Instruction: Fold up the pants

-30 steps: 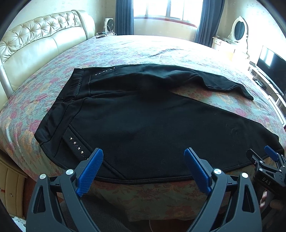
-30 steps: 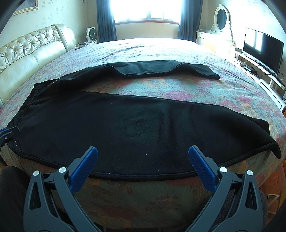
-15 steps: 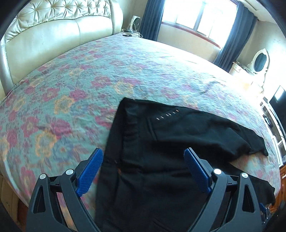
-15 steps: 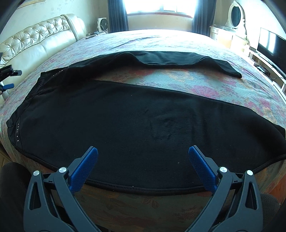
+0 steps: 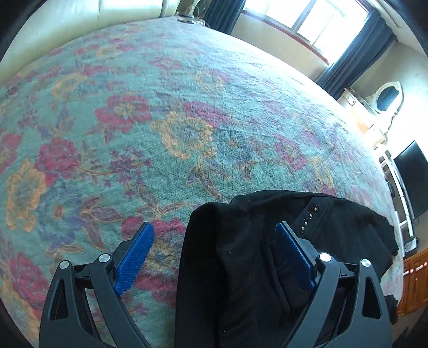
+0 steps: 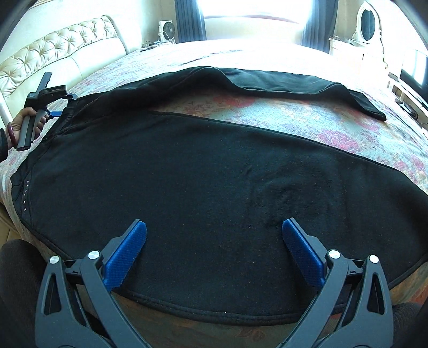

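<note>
A: From where does the left wrist camera look?

B: It sits behind the left gripper (image 5: pixel 214 254) and faces steeply down, close over the waistband corner of the black pants (image 5: pixel 254 254) on the floral bedspread (image 5: pixel 160 120), toward the window (image 5: pixel 321 21).

A: And the right wrist camera?

B: It is behind the right gripper (image 6: pixel 214 249), at the near bed edge, looking across the whole pants. Both views share the waistband, the bedspread and the oval mirror (image 6: pixel 370 18). The right view also shows the left gripper from the outside.
</note>
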`<state>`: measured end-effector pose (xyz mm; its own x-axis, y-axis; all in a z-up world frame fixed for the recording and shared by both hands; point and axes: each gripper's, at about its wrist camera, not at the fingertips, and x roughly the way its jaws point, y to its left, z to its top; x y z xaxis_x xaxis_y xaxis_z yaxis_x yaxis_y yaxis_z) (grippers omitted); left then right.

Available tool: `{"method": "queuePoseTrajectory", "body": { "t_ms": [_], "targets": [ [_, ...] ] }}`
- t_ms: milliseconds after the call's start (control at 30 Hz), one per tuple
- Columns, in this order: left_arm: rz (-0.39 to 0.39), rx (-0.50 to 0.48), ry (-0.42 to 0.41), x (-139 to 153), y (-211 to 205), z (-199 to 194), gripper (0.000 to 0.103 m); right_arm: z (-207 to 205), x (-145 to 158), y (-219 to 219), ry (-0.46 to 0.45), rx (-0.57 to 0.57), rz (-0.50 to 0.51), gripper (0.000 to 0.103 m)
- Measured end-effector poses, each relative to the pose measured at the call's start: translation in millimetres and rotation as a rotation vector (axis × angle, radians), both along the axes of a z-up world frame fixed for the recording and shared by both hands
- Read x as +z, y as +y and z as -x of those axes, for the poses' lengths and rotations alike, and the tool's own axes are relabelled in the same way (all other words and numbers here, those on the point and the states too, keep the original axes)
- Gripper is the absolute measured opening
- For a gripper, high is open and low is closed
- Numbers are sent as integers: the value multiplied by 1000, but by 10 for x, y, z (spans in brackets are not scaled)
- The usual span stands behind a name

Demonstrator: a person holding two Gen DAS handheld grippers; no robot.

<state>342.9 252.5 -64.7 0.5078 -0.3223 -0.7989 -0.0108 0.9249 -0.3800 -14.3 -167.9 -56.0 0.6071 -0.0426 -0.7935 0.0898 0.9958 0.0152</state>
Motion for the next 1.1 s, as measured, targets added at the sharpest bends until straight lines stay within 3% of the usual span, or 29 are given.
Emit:
{"method": "queuePoseTrajectory", "body": {
  "t_ms": [33, 67, 100, 167, 200, 433, 600, 733, 833, 1033, 1067, 1100],
  "targets": [
    [20, 1, 31, -65, 8, -32, 49, 0, -9, 9, -3, 2, 7, 101],
    [25, 10, 49, -108, 23, -51, 37, -8, -15, 12, -4, 4, 13, 101],
    [40, 18, 46, -116, 42, -52, 37, -16, -19, 9, -5, 6, 16, 101],
    [73, -14, 29, -93, 23, -28, 12, -19, -22, 2, -8, 8, 13, 101],
    [99, -20, 13, -73, 13, 4, 9, -20, -21, -4, -9, 9, 11, 101],
    [228, -44, -189, 392, -23, 448, 7, -41, 33, -55, -3, 27, -18, 101],
    [253, -126, -254, 685, -168, 790, 7, -309, 413, -265, -45, 129, -149, 101],
    [229, -142, -245, 684, -269, 818, 7, -1037, 884, -533, -111, 271, -90, 101],
    [222, -119, -227, 618, -237, 746, 7, -1774, 1030, -763, -110, 362, -95, 101],
    [200, -119, -212, 573, -249, 682, 7, -3138, 706, -731, 82, 559, 127, 101],
    [194, -121, -210, 565, -259, 672, 7, -3283, 633, -701, 113, 591, 140, 97],
    [191, -120, -207, 556, -259, 659, 7, -3408, 550, -687, 145, 615, 158, 85]
  ]
}}
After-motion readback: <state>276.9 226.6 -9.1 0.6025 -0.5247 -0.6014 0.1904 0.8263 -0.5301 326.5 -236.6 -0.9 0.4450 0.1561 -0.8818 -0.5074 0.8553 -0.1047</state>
